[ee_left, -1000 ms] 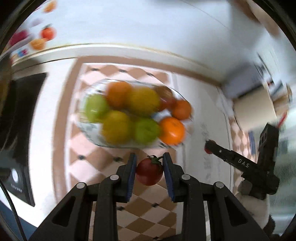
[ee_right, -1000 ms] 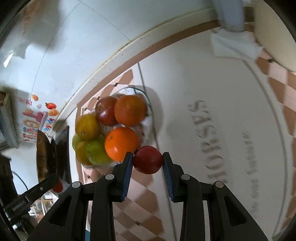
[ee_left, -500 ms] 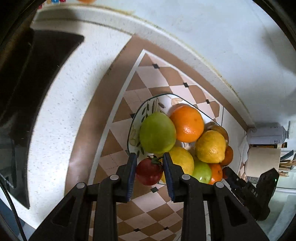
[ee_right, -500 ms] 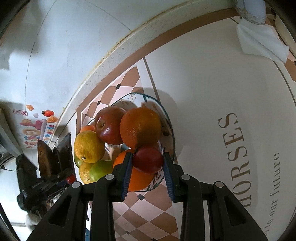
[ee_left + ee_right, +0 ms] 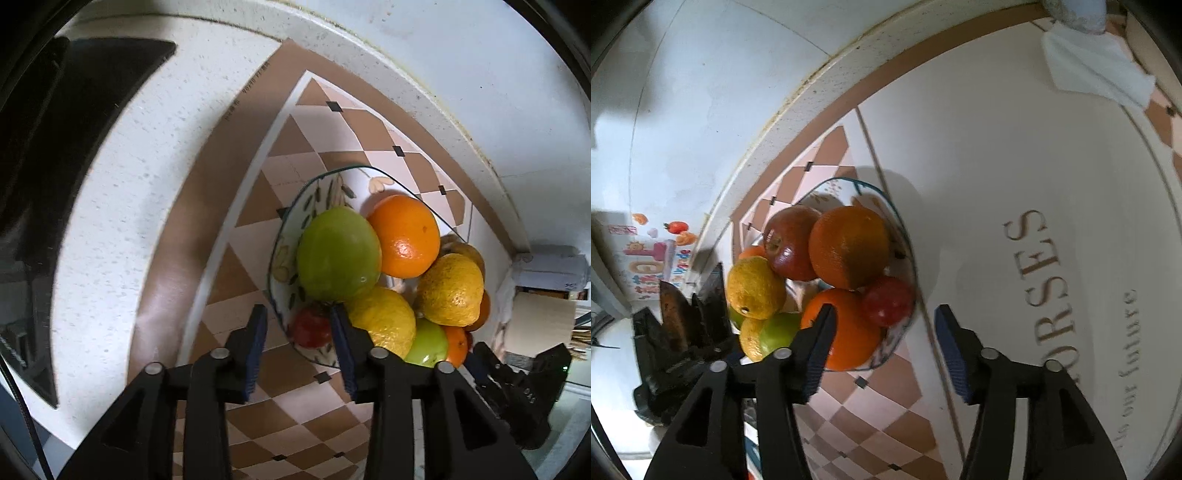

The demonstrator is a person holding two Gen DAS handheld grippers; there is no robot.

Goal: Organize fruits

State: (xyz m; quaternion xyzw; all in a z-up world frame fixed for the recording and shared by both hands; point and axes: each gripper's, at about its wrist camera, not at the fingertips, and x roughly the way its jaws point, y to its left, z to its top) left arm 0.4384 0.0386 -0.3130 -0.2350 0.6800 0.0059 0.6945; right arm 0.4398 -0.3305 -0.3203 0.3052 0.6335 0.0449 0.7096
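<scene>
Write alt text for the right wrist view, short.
The right gripper hangs open over a patterned fruit bowl piled with oranges, lemons and apples; a small red fruit lies free at the bowl's near edge. The left gripper shows at left.

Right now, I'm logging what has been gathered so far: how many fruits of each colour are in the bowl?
Orange fruits: 3
Yellow fruits: 2
Green fruits: 2
Red fruits: 3, namely the red apple, the tomato and the small red fruit
Total: 10, counted across both wrist views.
</scene>
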